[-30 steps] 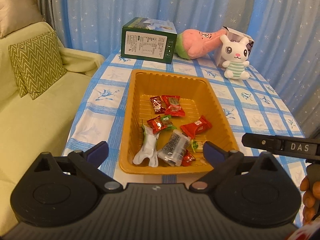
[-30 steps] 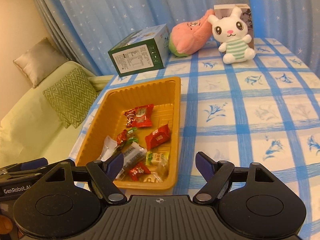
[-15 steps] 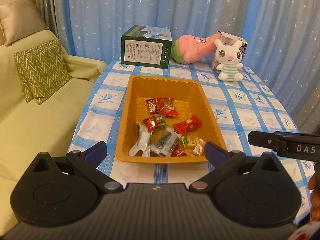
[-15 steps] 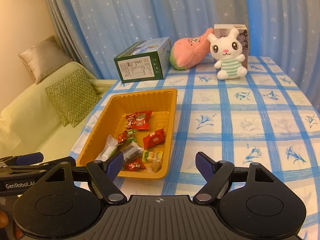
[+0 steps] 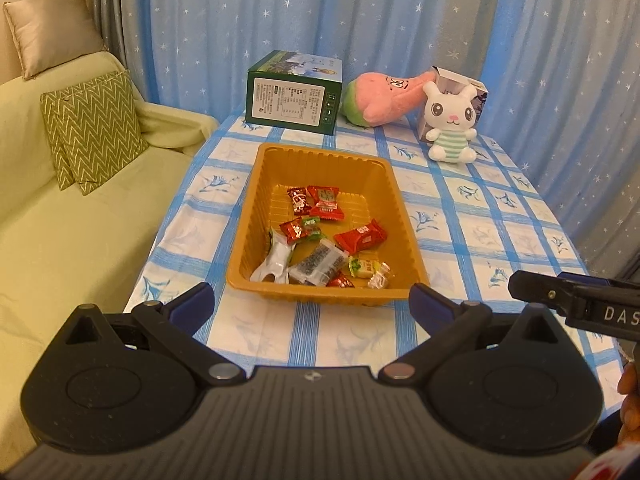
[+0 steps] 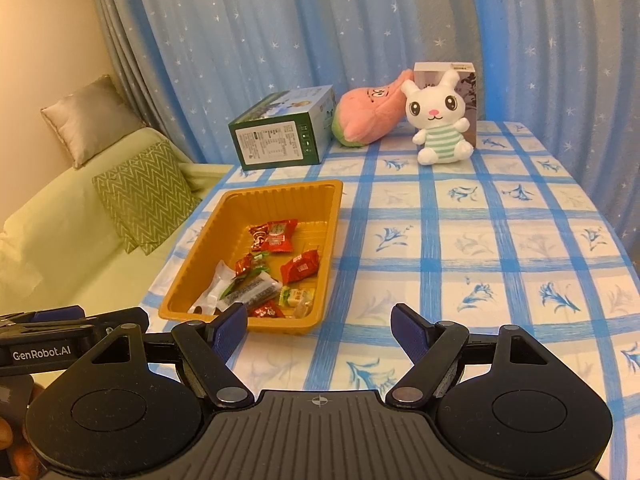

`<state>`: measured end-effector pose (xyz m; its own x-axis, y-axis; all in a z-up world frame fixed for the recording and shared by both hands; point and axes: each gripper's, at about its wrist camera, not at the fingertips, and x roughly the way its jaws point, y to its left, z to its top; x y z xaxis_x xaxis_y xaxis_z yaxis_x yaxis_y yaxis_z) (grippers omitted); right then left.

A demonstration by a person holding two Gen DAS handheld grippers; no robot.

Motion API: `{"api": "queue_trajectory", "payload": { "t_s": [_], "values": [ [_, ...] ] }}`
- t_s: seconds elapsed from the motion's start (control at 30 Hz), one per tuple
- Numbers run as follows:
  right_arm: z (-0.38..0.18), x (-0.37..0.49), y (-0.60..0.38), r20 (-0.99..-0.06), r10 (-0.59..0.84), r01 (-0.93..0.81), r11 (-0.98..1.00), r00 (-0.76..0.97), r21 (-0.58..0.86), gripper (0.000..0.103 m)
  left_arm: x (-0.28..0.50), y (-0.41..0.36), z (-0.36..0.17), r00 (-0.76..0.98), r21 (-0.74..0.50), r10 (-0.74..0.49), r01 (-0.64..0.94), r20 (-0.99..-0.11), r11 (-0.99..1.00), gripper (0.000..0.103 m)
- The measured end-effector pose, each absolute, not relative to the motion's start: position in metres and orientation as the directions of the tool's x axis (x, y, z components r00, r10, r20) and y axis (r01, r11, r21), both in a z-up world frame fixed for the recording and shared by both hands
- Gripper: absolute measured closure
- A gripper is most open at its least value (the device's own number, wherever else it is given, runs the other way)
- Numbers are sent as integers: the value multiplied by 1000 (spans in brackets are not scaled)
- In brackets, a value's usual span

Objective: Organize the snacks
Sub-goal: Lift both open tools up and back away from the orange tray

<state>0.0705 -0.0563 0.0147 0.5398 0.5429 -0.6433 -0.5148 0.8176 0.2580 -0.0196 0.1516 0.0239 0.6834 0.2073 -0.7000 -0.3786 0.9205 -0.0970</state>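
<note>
A table under a blue-and-white checked cloth with flower prints (image 6: pixel 460 240) carries everything. Along its far edge stand a green printed cardboard box (image 5: pixel 294 98), a pink-and-green plush toy (image 5: pixel 384 96), and a white plush rabbit in a striped shirt (image 6: pixel 438 120) leaning against a small brown-and-white carton (image 6: pixel 466 80).

Near the left front of the table sits a rectangular orange plastic tray with ribbed walls (image 5: pixel 256 208), and all the visible wrapped snacks (image 5: pixel 324 240) lie loose on its floor: red packets toward the middle, a silver-white wrapper (image 5: pixel 274 260), a grey clear-film bar (image 5: pixel 318 266) and small yellow-green sweets (image 5: pixel 364 267) crowded at the near end. No snack shows on the cloth outside the tray.

The left gripper (image 5: pixel 312 300) hangs in front of the tray's near wall, jaws wide apart and empty. The right gripper (image 6: pixel 318 326) hangs just right of the tray's near corner, jaws likewise spread with nothing between them.

Judging from this, collecting looks done or nearly so; what remains is probably tidying or a final check. If a piece needs shifting, the isolated red packet (image 6: pixel 300 266) is the easier pick: come down over it with fingers straddling its short side. The crowded near end calls for care, since thin wrappers overlap and may lift together or slide against the ribbed floor.
</note>
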Motion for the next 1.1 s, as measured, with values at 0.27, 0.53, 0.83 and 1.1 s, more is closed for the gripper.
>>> {"api": "queue_trajectory", "payload": {
  "t_s": [0.27,0.53,0.83,1.1],
  "values": [
    [23,45,-65,-643,538,-534,814,545,229,24,-39,132,36,688,-55,239,-376,-685,925,0],
    [25,26,-81,-646,524,-525,823,555,216,24,-56,117,40,672,-1,280,-386,-685,923,0],
    [29,13,-96,-653,531,-513,823,540,245,24,-68,103,44,679,3,279,-377,-679,926,0],
    [29,7,-97,-663,520,-520,824,538,225,24,-69,96,44,684,5,276,-370,-675,929,0]
  ]
}}
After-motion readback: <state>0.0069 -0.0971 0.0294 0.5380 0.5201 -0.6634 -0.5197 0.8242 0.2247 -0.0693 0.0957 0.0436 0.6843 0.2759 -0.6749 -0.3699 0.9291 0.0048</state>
